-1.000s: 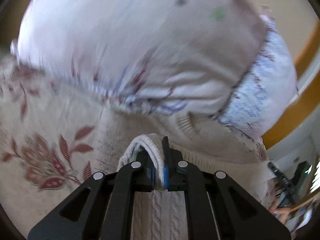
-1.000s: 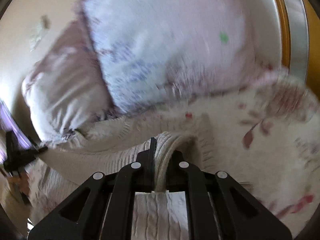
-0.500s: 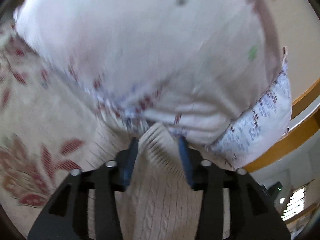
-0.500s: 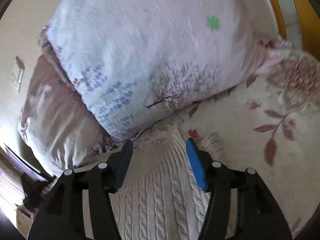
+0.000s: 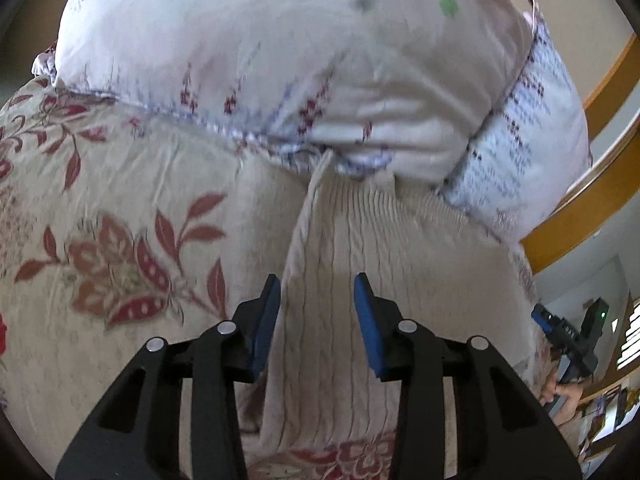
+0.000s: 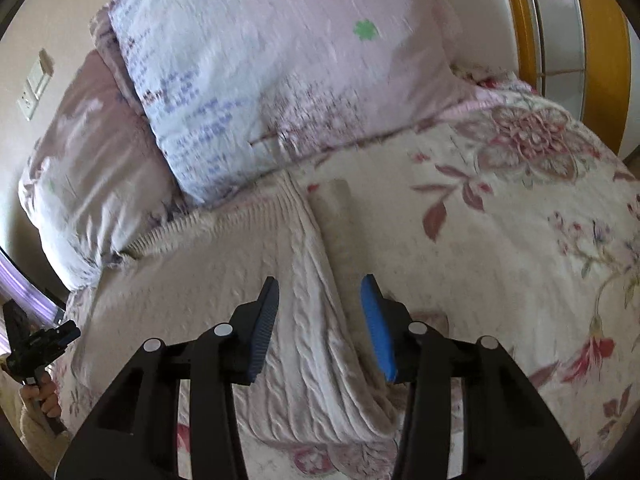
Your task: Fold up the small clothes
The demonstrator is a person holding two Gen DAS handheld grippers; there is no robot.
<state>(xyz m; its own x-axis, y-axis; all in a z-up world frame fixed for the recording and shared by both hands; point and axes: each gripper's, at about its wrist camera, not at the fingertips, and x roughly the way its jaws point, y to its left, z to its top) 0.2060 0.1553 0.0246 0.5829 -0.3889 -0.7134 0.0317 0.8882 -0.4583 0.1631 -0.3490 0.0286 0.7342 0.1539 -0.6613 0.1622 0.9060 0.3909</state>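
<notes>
Lying flat, one cream sweater (image 5: 344,240) sits under two released, closing tongs, left tongs (image 5: 317,284) and right tongs (image 6: 320,285).

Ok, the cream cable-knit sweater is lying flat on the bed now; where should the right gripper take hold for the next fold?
Probably the sweater's right folded edge, running lengthwise just under the right gripper. Come from the floral bedspread side: that edge is thick, raised and free, while the ribbed far end lies against the pillows. The jaws are closing, pressing nothing.

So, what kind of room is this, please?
Most likely a bedroom: the cream sweater lies on a floral bedspread, with pillows stacked behind and a wooden frame at the edge.
</notes>
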